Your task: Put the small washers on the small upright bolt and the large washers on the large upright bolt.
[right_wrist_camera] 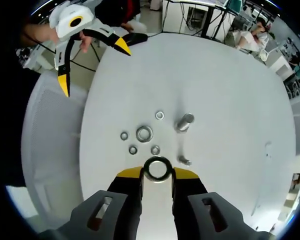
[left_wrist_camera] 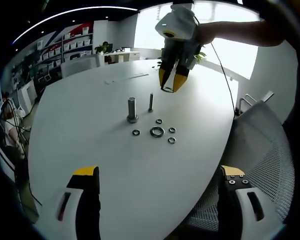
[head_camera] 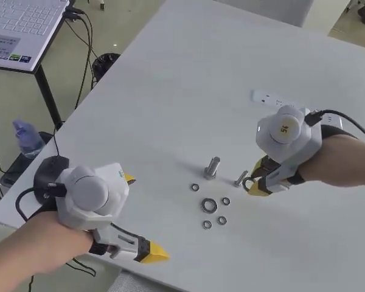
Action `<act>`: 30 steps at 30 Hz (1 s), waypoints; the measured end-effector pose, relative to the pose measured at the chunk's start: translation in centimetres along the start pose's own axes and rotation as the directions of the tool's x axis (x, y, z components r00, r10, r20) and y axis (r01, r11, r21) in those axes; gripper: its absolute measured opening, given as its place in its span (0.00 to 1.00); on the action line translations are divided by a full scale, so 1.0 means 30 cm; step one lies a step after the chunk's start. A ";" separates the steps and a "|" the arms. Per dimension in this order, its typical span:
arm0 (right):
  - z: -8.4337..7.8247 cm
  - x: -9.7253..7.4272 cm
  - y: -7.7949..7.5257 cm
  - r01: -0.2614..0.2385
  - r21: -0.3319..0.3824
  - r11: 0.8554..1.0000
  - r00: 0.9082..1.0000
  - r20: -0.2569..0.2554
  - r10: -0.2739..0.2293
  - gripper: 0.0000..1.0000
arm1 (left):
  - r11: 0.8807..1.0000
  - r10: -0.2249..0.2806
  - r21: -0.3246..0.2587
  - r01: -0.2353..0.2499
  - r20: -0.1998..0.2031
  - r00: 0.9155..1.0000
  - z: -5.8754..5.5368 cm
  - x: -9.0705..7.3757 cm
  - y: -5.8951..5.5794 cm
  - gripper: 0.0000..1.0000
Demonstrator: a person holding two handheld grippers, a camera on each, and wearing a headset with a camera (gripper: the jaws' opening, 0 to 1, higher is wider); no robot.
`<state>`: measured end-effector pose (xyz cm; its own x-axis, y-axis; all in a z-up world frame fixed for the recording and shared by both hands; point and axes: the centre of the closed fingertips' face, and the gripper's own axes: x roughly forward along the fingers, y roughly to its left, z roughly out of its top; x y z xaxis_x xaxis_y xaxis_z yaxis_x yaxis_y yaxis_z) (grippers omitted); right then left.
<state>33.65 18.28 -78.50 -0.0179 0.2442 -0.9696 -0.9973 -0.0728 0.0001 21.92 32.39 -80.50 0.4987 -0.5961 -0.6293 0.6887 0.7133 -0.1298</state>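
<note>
Two bolts stand upright on the white table (head_camera: 170, 91): the large bolt (head_camera: 212, 167) and, just beside it toward the right gripper (head_camera: 255, 185), the small bolt (head_camera: 241, 178). The right gripper's jaws are closed down to the width of one large washer (right_wrist_camera: 157, 168). The washer is clamped across its diameter between the yellow tips, with its hole facing the right gripper view. In the head view the tips sit just beside the small bolt; contact with the table cannot be determined.

The left gripper (head_camera: 141, 216) is positioned near the table's front edge, well apart from the bolts. Its jaws are spread wide and grip nothing.

A second large washer (head_camera: 208, 205) lies flat on the table in front of the bolts. Four small washers (head_camera: 195, 187) lie flat around it, each apart from the others.
</note>
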 end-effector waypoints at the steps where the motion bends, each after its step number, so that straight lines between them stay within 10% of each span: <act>1: 0.004 -0.001 -0.002 0.001 0.001 1.000 1.000 0.001 -0.001 0.21 | 1.000 -0.002 0.000 0.002 0.000 1.000 0.001 0.000 -0.002 0.99; 30: 0.153 0.059 -0.124 0.015 0.012 1.000 1.000 0.013 -0.016 0.21 | 1.000 -0.023 0.001 0.023 -0.013 1.000 -0.015 0.000 0.021 0.94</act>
<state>37.00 23.42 -79.11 -0.0033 0.2581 -0.9661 -0.9983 -0.0574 -0.0119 22.13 33.01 -80.92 0.4761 -0.6071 -0.6362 0.7006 0.6991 -0.1429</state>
